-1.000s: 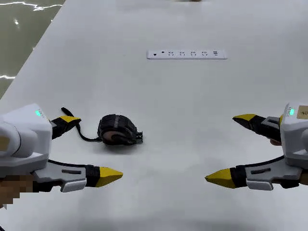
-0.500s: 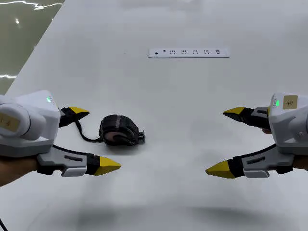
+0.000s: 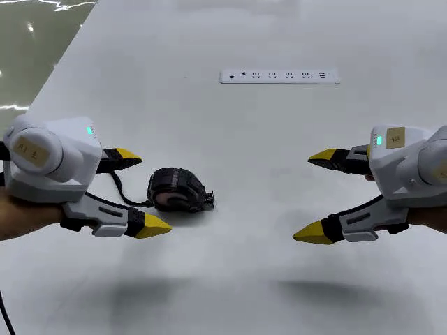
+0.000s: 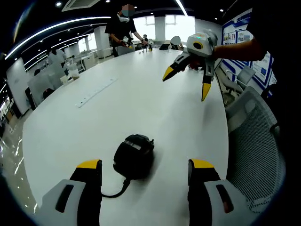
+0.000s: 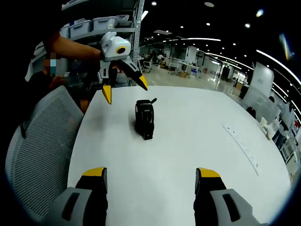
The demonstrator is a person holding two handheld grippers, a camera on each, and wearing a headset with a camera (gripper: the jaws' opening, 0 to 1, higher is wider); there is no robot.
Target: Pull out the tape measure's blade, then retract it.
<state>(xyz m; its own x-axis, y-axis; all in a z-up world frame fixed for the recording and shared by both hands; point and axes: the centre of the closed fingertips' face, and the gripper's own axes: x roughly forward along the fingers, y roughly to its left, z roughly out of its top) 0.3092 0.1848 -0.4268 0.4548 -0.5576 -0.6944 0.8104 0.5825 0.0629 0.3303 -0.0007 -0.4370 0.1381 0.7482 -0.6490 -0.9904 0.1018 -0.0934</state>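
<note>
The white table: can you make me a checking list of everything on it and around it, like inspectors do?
Surface: white table, plain and dry-looking.
Job's things: black tape measure resting on the table, blade not pulled out.
Clutter: white power strip lying flat at the far side, nothing plugged in.
Grippers: left gripper open, holding nothing, with the tape measure just ahead of its jaws and not touched; right gripper open, holding nothing, well apart from the tape measure.
Cables: black strap trailing from the tape measure toward the left gripper; no lead seen on the power strip.
Surroundings: mesh chair beside the table, people at its far end, glossy floor.
</note>
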